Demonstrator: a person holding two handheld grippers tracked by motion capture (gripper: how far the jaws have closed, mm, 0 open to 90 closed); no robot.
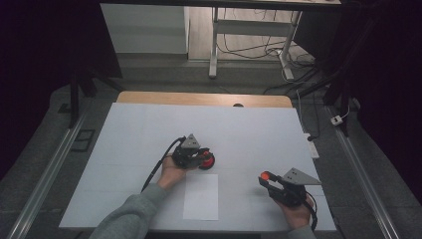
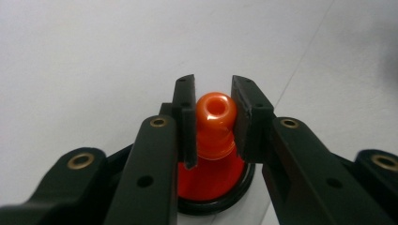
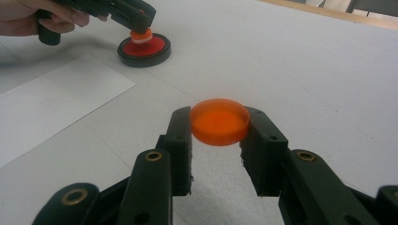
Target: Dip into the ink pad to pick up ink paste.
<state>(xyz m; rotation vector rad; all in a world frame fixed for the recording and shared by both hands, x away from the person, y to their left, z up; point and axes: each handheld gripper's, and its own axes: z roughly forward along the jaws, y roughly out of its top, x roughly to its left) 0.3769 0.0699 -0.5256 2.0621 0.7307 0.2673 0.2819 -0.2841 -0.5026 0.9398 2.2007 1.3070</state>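
Note:
A red round piece with a black rim (image 1: 208,161) sits on the white table cover (image 1: 124,134), left of centre. Its orange knob (image 2: 215,112) stands upright, and my left gripper (image 2: 214,101) is shut on that knob from both sides. The red base (image 2: 211,180) shows below the jaws. My right gripper (image 3: 219,117) is shut on a flat orange disc (image 3: 219,123), held just above the table at the near right (image 1: 265,176). From the right gripper view, the red piece (image 3: 143,47) and the left gripper (image 3: 136,18) lie at the far left.
A white sheet of paper (image 1: 201,196) lies flat between the two hands near the front edge. A wooden strip (image 1: 204,98) marks the table's far edge. Table legs and cables (image 1: 278,50) stand on the floor beyond.

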